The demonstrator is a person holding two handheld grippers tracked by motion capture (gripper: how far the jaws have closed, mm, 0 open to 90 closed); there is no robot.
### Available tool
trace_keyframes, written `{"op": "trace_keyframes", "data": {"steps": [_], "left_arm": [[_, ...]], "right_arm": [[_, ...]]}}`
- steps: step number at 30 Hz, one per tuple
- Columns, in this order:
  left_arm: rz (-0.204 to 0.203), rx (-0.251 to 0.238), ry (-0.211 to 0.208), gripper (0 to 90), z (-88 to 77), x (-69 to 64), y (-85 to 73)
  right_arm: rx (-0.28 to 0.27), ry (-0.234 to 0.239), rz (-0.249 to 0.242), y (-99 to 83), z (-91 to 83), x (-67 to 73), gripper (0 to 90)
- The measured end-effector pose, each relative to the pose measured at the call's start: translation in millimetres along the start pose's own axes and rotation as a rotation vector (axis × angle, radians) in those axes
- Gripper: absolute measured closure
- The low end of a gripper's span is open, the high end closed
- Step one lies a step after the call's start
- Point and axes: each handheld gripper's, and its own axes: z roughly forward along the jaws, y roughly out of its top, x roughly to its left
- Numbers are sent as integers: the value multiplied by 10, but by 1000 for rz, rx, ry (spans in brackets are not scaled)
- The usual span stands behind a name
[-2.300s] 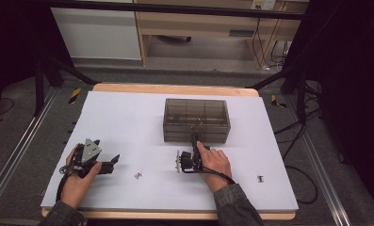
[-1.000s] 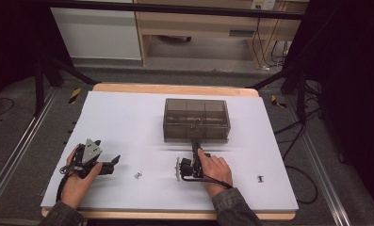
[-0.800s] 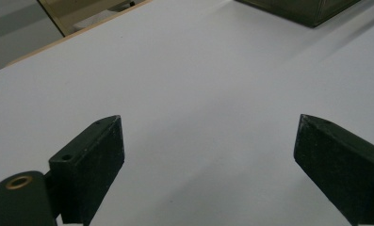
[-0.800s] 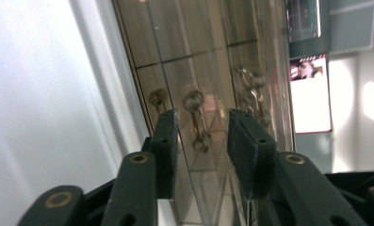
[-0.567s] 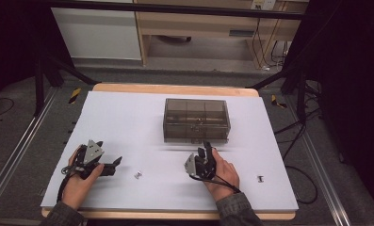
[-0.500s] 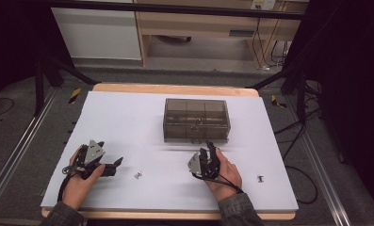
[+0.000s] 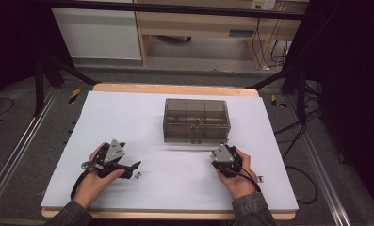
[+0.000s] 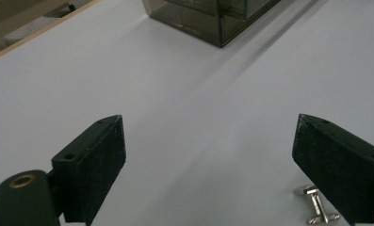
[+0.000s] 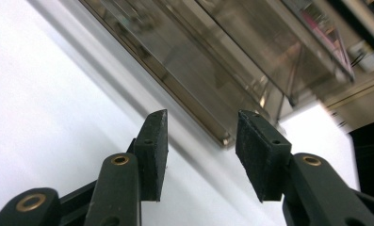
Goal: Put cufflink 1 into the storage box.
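Note:
A smoky see-through box with a shut lid stands at the middle of the white table. Its corner shows in the left gripper view and its front wall in the right gripper view. A small silver cufflink lies just right of my left gripper. In the left gripper view that gripper stands wide open, the cufflink beside its right jaw. My right gripper sits in front of the box's right end. Its jaws have just been opening, with nothing between them.
A second small silver cufflink lies near the table's front right, beside my right hand. Black cables trail off the table's right edge. A wooden bench stands behind the table.
My right gripper drew back from the box front, moved right and opened. My left hand slid right toward the cufflink.

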Motion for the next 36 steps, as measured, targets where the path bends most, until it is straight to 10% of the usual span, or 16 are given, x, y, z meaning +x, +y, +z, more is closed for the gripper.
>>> {"op": "trace_keyframes", "data": {"steps": [15, 19, 36], "left_arm": [[27, 4, -103, 256, 340, -103, 528], [68, 25, -55, 357, 412, -112, 594], [-24, -19, -106, 609, 559, -67, 697]], "right_arm": [[29, 150, 174, -188, -3, -459, 492], [30, 167, 203, -216, 21, -545, 466], [-16, 276, 261, -222, 105, -740, 568]]}}
